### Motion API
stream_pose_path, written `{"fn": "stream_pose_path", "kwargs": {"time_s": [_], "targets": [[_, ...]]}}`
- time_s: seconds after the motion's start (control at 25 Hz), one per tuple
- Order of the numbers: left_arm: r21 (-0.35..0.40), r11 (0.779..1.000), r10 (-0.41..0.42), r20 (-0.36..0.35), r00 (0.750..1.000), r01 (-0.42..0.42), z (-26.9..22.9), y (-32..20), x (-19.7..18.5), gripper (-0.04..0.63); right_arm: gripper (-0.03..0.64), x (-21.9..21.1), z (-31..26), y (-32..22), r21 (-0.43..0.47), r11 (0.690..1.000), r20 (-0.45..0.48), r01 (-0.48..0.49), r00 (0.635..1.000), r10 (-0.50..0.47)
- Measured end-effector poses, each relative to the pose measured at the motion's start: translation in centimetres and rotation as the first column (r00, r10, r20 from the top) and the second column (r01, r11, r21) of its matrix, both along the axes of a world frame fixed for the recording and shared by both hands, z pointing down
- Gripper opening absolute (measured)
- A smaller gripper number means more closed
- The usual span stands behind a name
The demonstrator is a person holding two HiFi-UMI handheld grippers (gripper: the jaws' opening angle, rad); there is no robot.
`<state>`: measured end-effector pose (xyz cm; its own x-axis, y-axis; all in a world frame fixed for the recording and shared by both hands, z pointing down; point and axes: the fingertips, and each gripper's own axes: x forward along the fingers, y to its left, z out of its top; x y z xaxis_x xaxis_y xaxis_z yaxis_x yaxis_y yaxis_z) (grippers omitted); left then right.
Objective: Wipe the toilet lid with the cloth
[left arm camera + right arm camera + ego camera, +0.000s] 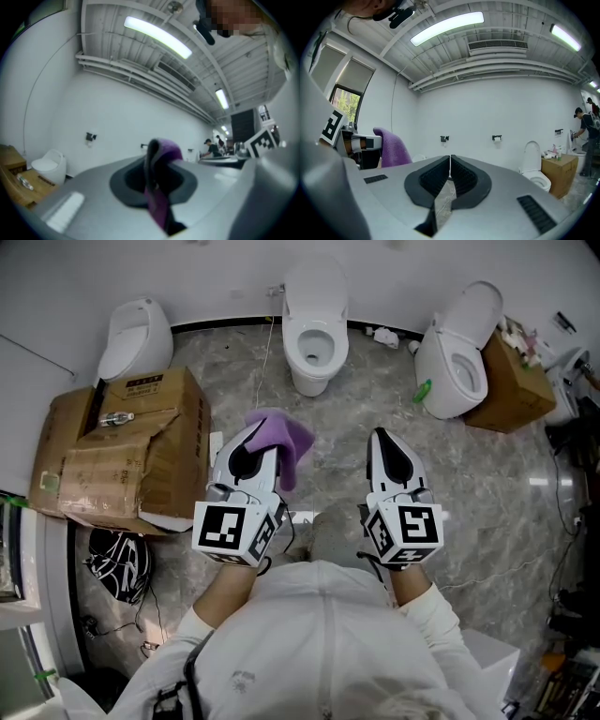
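A purple cloth (284, 444) hangs from my left gripper (255, 433), whose jaws are shut on it; in the left gripper view the cloth (161, 192) fills the gap between the jaws. My right gripper (382, 438) is shut with nothing in it, its ribbed pads (457, 176) meeting. Both point level, side by side above the marble floor. A white toilet (316, 329) stands straight ahead against the wall, lid raised and bowl open. The right gripper view shows the cloth (391, 147) to its left and a second toilet (534, 171) at the right.
The second white toilet (457, 360), lid up, stands at the right beside a cardboard box (514, 382). A white urinal (136, 334) and a large torn cardboard box (122, 451) are on the left, with a black bag (117, 563) on the floor below them.
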<state>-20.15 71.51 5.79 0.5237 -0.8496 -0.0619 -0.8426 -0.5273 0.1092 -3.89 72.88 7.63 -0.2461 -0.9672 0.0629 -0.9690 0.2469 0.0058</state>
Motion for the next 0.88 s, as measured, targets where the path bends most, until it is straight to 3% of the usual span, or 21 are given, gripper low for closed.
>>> {"fn": "stream_pose_path", "kwargs": {"time_s": [0.6,0.88], "targets": [[-0.002,1.0,-0.019,-0.012,1.0,0.019,1.1,-6.4,0.0,0.014,0.021,-0.5,0.2,-8.2,0.025,0.998,-0.003,0.049,0.999,-0.049],[-0.014,0.999,-0.036,-0.016,0.999,0.036,2.8,-12.8,1.1,0.014,0.021,1.1,1.3,-15.0,0.033,0.998,-0.01,0.057,0.998,-0.057]]}}
